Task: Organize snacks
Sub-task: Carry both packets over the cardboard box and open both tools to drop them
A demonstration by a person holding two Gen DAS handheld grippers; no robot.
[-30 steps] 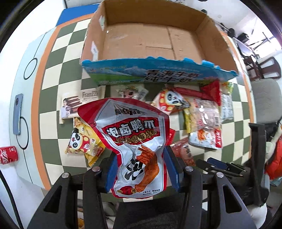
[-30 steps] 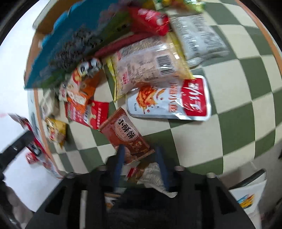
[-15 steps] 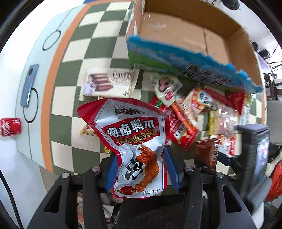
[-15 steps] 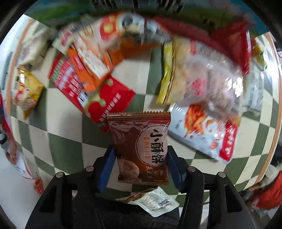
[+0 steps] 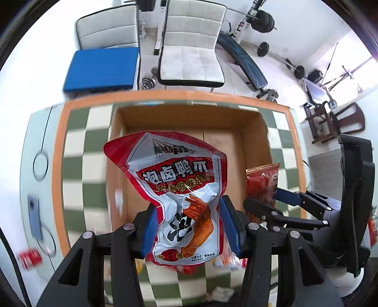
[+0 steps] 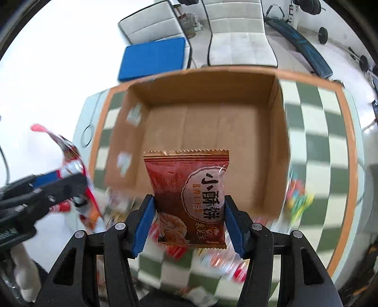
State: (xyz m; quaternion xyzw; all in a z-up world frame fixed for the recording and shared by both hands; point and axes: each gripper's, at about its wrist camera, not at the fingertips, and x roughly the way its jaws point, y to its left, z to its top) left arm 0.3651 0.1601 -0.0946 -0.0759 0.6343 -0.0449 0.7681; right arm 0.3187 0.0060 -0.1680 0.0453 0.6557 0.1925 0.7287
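You've got both grippers angled steeply down over the cardboard box [image 6: 278, 151], left gripper [image 5: 189, 226] clamping the red-and-white pouch [image 5: 179, 189], right gripper [image 6: 189, 224] pinching the brown biscuit packet [image 6: 189, 196] at 12 o'clock.

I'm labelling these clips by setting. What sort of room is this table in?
Probably a room in a home that doubles as a gym. Beyond the checkered table stand white padded chairs, a blue weight bench and a barbell with plates, with small dumbbells on the floor.
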